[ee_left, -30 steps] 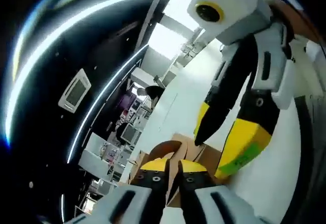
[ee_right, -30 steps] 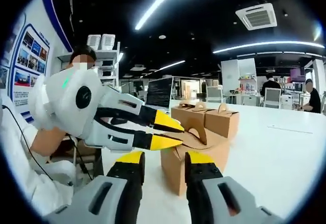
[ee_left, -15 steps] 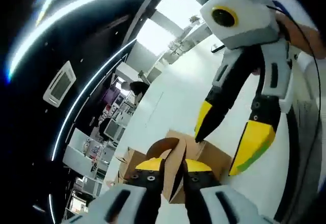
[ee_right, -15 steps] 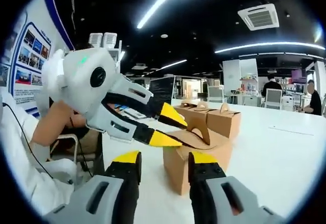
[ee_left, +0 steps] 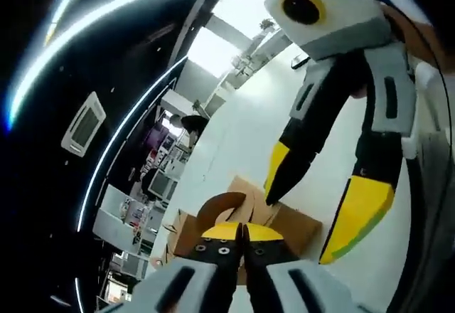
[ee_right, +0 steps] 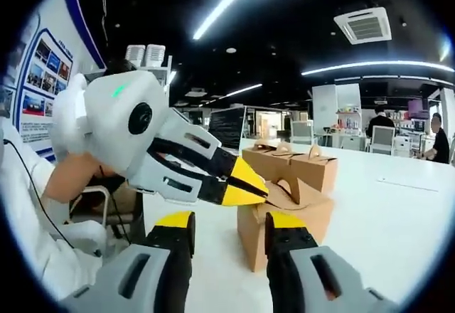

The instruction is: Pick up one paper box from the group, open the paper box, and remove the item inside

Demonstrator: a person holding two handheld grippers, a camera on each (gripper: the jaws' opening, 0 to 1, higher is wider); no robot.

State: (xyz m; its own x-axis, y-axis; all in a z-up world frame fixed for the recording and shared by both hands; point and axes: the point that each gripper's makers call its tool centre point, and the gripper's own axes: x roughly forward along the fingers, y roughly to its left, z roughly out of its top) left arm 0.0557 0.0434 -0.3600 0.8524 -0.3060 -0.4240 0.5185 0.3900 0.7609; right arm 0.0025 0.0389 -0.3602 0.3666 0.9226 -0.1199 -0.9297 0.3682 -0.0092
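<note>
- White table (ee_right: 398,213) w/ brown paper box (ee_right: 298,213) seen center-right of right gripper view.
- Left gripper (ee_right: 264,186) clenched on box's handle flap (ee_left: 220,206).
- Right gripper (ee_right: 229,222) spread wide, box lower center.

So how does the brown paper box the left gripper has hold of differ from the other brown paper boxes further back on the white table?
The near brown paper box has its handle flap pinched in the left gripper; the far brown paper boxes stand untouched. The near box's top looks partly pulled open, while the far boxes' handles stand upright and closed. The near box sits between the right gripper's open jaws; the far boxes sit behind it. All are brown cardboard carry boxes on the white table.
</note>
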